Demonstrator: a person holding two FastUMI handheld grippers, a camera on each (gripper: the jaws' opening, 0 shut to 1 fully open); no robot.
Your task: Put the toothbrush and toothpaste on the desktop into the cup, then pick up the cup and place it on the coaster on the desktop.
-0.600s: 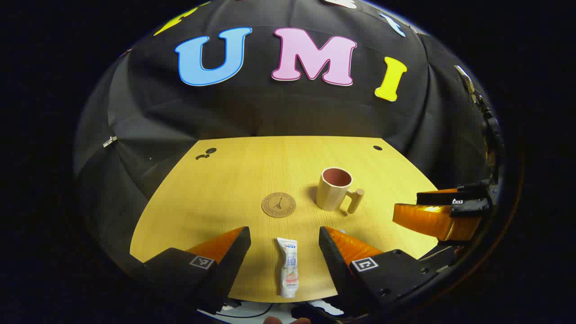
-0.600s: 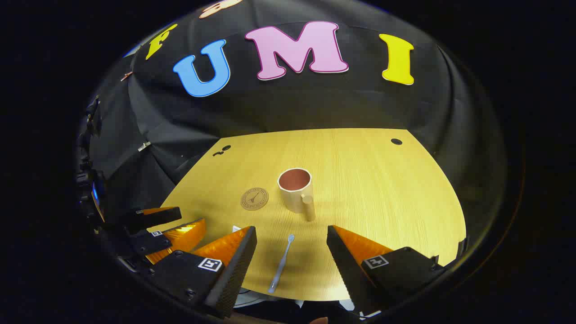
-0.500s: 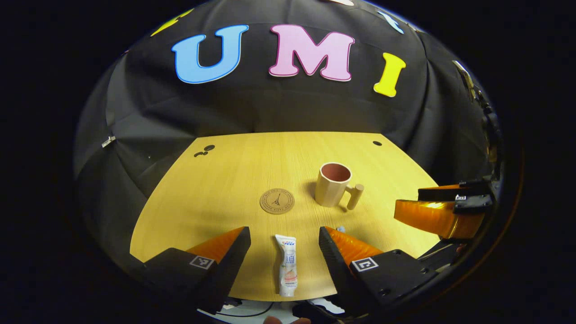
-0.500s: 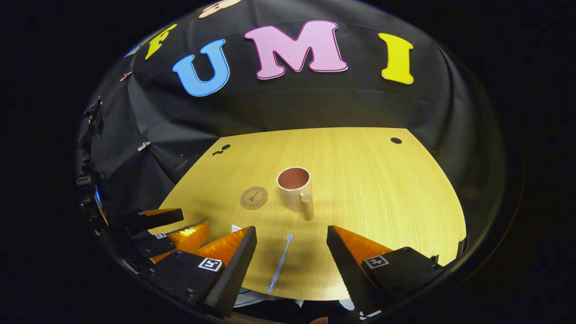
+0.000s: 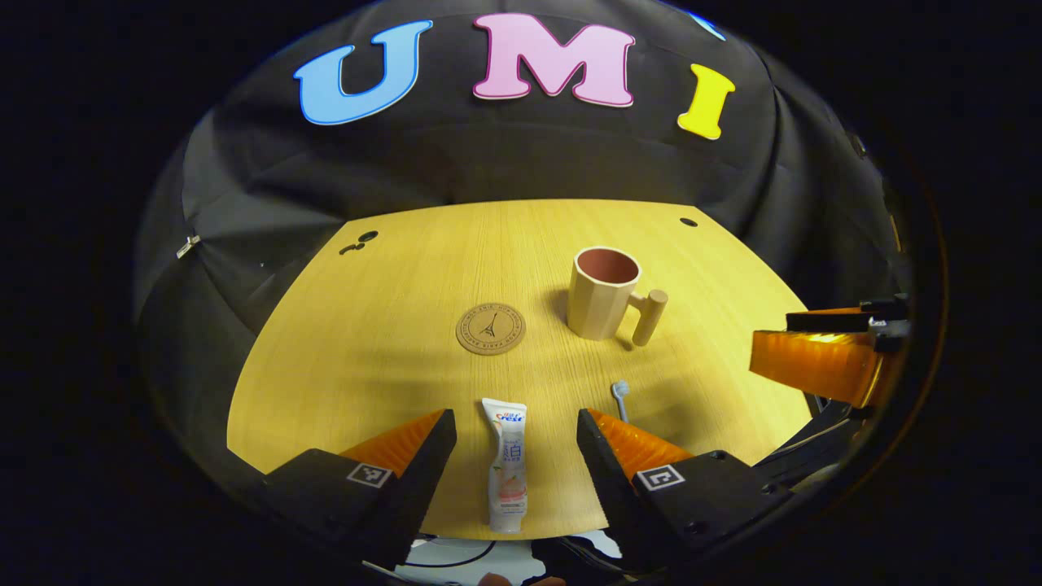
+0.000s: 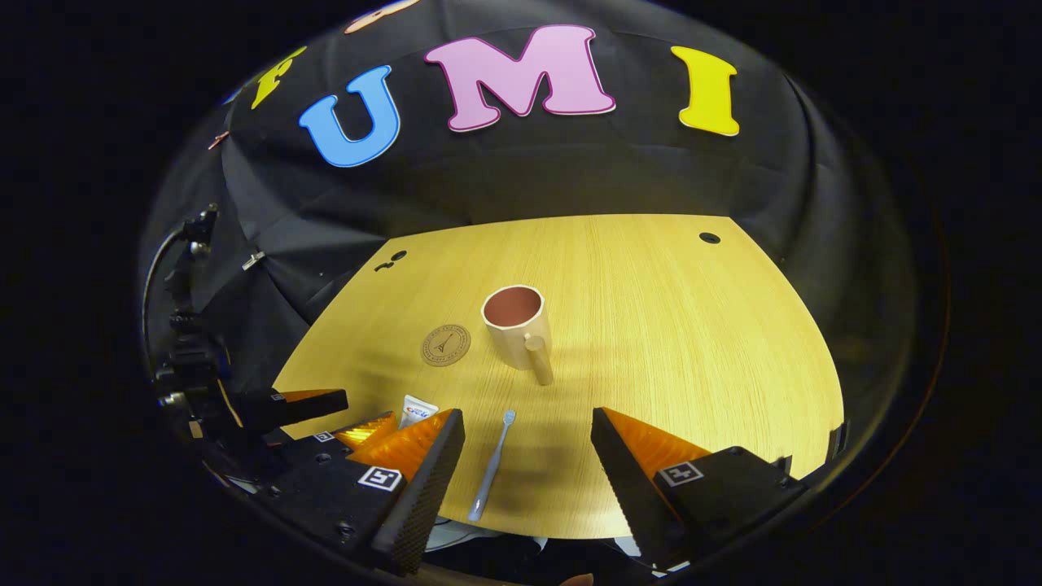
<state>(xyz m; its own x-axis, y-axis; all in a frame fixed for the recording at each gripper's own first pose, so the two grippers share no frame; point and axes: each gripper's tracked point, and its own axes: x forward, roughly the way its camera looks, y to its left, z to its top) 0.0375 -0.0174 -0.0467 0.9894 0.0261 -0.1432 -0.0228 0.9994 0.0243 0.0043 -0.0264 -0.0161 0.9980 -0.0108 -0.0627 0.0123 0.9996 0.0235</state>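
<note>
I have both pairs of fingers spread wide and holding nothing, poised above the near edge of the yellow wood-grain counter (image 5: 391,325). Through the left gripper view, the left gripper (image 5: 515,439) straddles the white toothpaste tube with the pink print (image 5: 505,464), which lies flat, lengthwise between the fingers, cap end toward me. Through the right gripper view, the right gripper (image 6: 527,443) frames the pale slim toothbrush (image 6: 491,468), also flat, its bristle head pointing toward the cream faceted cup with the reddish inside and peg handle (image 6: 514,325). The cup stands upright mid-counter, just beside the round brown cork coaster with a tower emblem (image 6: 445,345), not on it.

My judgement: the step is the first pick-up. I would lower each gripper squarely, keep the object centred, and close across its narrow width. The toothbrush sits very low, so the fingertips must reach the counter surface or they will slip over it.
</note>
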